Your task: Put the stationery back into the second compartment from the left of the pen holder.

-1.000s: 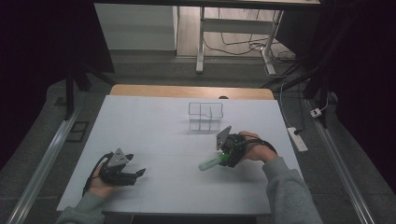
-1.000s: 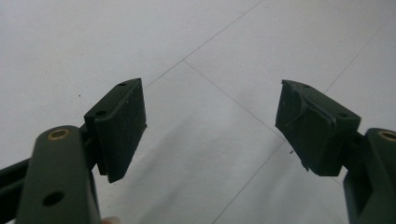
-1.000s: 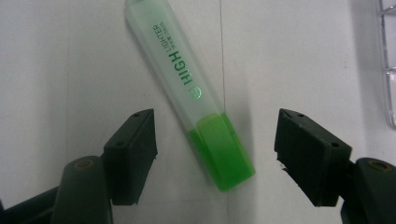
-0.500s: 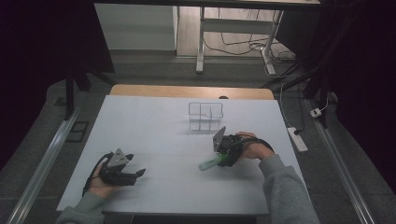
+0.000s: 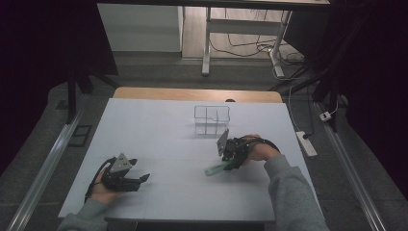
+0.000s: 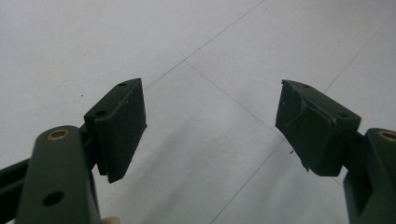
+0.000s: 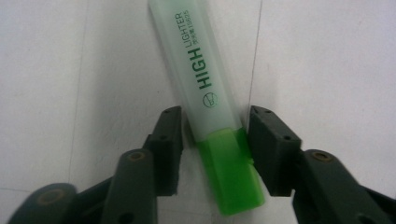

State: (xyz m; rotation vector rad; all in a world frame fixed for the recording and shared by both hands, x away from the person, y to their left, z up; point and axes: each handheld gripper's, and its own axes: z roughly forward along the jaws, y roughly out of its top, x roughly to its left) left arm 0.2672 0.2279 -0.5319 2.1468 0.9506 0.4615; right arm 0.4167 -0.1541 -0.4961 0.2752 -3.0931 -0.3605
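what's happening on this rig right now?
A person works two handheld grippers at a white table. The right gripper has just been closing around a green highlighter lying flat; one pad touches its cap, the other shows a small gap. The left gripper rests open. A clear organizer stands behind.

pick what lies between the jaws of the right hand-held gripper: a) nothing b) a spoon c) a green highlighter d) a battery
c: in the right gripper view the green highlighter lies on the white table with its bright green cap between the jaws of the right hand-held gripper, which have just been closing.
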